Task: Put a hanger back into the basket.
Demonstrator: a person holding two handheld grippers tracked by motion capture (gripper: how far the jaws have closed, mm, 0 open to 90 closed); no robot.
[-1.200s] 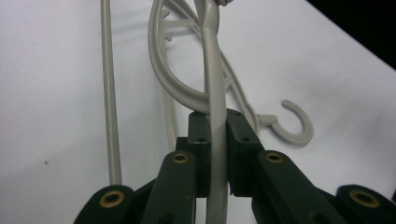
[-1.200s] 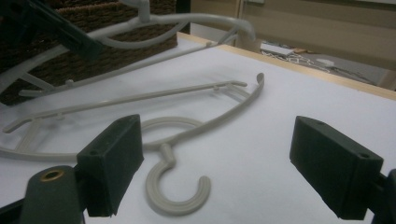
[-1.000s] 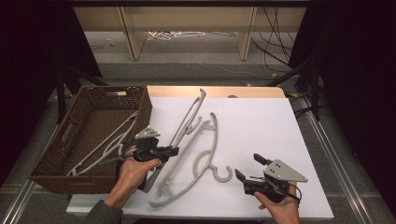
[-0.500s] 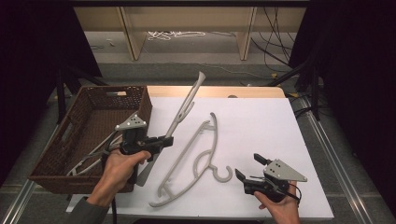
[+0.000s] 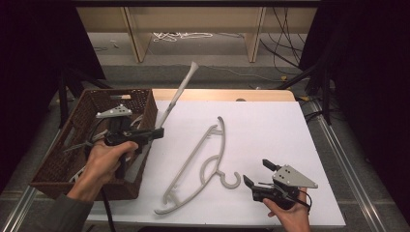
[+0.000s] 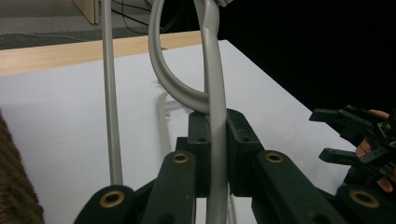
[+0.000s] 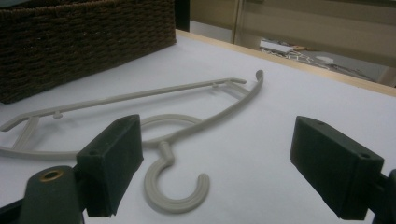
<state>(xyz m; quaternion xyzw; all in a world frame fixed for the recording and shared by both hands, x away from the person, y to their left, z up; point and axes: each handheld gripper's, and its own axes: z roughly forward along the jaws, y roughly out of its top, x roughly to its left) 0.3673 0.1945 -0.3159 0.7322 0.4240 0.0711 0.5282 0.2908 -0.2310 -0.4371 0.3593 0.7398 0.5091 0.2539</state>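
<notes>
High view: left gripper (image 5: pixel 157 132) being held over the right rim of the wicker basket (image 5: pixel 63 159), jaws clamping the lifted hanger (image 5: pixel 180 94), which is slanting up and away past the far table edge. More pale hangers lying inside the basket, partly hidden. Second hanger (image 5: pixel 196 164) lying flat on the white table sheet (image 5: pixel 270 130), hook end curling toward the near right. Right gripper (image 5: pixel 256 174) resting low near the front right of the sheet, jaws spread, fingertips just beside the hook but apart from it.

Left gripper view: left gripper (image 6: pixel 215 135) closing tight on the lifted hanger (image 6: pixel 214 93), the grey bar running straight up between the two black pads (image 6: pixel 240 140) and touching both. Curved neck of the same hanger bending off to the left just above the pads; thin straight bar standing further left. Right gripper (image 6: pixel 338 135) showing at the far right edge, jaws parted.

Right gripper view: right gripper (image 7: pixel 217 163) standing wide open, nothing between the pads (image 7: pixel 112 156). Second hanger (image 7: pixel 177 140) lying flat on the sheet, its hook sitting just beyond and between the fingertips, nearer the left pad, touching neither. Wicker basket (image 7: pixel 84 42) standing behind at upper left.
</notes>
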